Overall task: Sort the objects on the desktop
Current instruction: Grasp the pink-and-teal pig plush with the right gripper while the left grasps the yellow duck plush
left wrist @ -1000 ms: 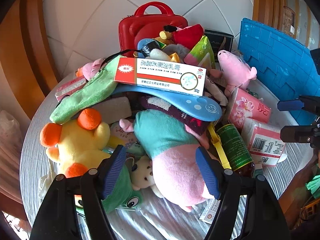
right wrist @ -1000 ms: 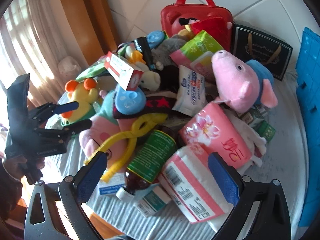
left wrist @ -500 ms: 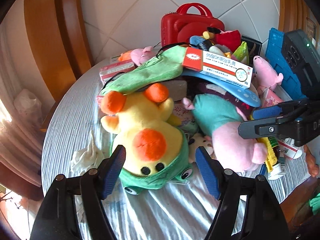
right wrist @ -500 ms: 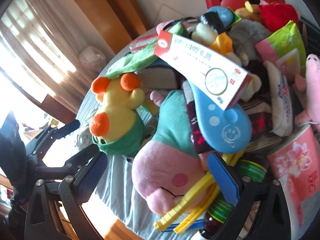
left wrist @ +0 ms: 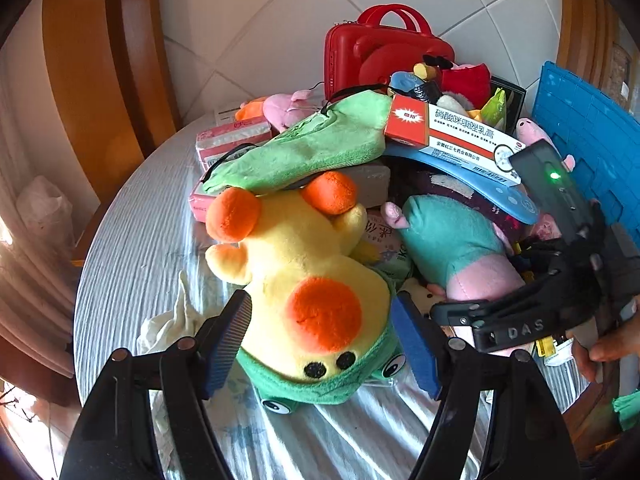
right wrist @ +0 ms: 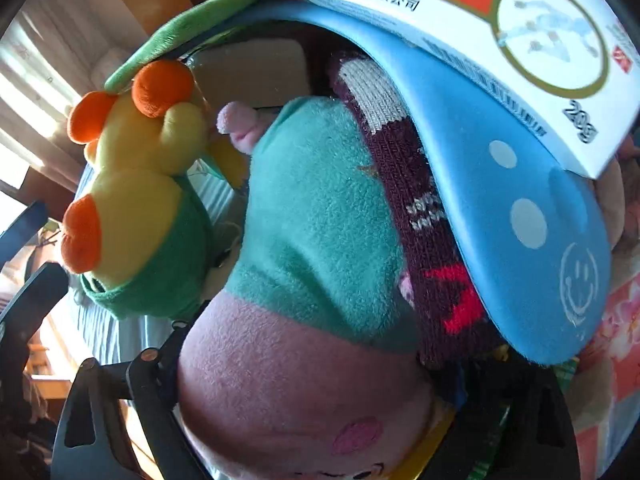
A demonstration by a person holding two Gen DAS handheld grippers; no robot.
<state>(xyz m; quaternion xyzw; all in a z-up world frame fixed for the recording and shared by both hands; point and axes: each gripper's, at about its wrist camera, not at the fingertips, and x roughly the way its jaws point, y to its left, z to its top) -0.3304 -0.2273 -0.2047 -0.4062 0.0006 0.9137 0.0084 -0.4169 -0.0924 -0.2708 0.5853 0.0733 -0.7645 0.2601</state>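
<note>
Duck plush [left wrist: 308, 280], yellow with orange feet and a green hood, lies head-down at the near edge of the heap, between the wide-spread fingers of the left gripper [left wrist: 320, 344], which straddles its head without clear contact. It appears light, soft and compressible; a grip across the stuffed head or body should hold, whereas the hood fabric may slip. The right gripper [right wrist: 320, 420] is pressed around the pink-and-teal pig plush [right wrist: 312, 280] beside it; whether its fingers have closed cannot be told. A green cloth [left wrist: 304, 148], blue shoehorn [right wrist: 520, 220] and medicine box [left wrist: 452, 136] overlie the pile on the worktop [left wrist: 132, 248] and could shift.
</note>
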